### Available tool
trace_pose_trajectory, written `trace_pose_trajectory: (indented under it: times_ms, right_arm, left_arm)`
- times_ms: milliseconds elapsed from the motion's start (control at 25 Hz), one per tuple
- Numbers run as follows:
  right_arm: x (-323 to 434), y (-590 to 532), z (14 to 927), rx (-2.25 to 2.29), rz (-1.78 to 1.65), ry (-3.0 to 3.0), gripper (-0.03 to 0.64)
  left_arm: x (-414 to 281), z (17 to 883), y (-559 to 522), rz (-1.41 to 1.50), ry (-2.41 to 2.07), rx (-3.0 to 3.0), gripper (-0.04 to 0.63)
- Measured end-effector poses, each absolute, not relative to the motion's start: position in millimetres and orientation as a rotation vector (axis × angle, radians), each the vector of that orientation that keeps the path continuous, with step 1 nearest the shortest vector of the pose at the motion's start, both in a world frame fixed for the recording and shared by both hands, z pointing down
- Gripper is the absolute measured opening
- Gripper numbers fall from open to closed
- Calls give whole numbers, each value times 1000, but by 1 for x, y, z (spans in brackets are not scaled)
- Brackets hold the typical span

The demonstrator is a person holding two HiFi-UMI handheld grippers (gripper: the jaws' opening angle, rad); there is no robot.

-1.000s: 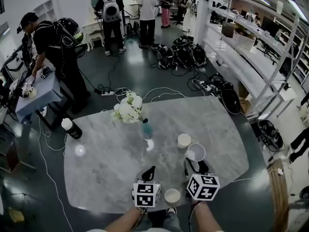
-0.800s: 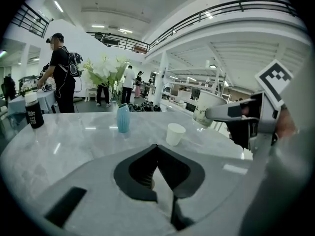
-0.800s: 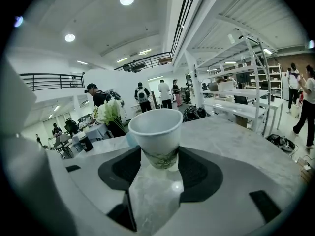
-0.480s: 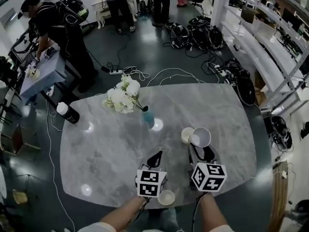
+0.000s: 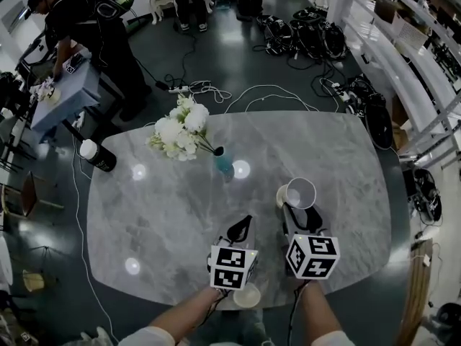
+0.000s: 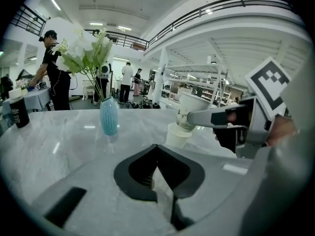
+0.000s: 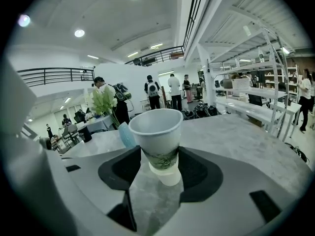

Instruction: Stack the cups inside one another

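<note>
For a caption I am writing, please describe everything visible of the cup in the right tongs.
The cup looks like white paper, with a green pattern around its lower half. Its mouth faces up and it is about upright. The right tongs grip its lower half from both sides. Its bottom sits in or just over a second white cup standing on the grey table.

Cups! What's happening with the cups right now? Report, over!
Left gripper shut, empty. Right gripper shut on a cup, held right over a second cup on the table. Third cup sits at the near edge. Nothing in the way.
</note>
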State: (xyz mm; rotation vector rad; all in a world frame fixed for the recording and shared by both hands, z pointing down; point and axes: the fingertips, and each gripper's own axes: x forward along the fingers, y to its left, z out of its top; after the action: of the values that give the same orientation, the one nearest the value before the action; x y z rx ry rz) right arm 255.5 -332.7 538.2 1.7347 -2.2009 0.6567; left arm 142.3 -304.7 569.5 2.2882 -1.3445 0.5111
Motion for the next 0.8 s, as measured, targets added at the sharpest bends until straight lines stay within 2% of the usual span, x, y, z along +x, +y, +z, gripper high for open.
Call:
trace_pose_trajectory:
  times_ms: [800]
  right_arm:
    - [253,-334,563,1717,619,-2160,230]
  left_arm:
    - [128,592,-293,553,-1351,2221,-6]
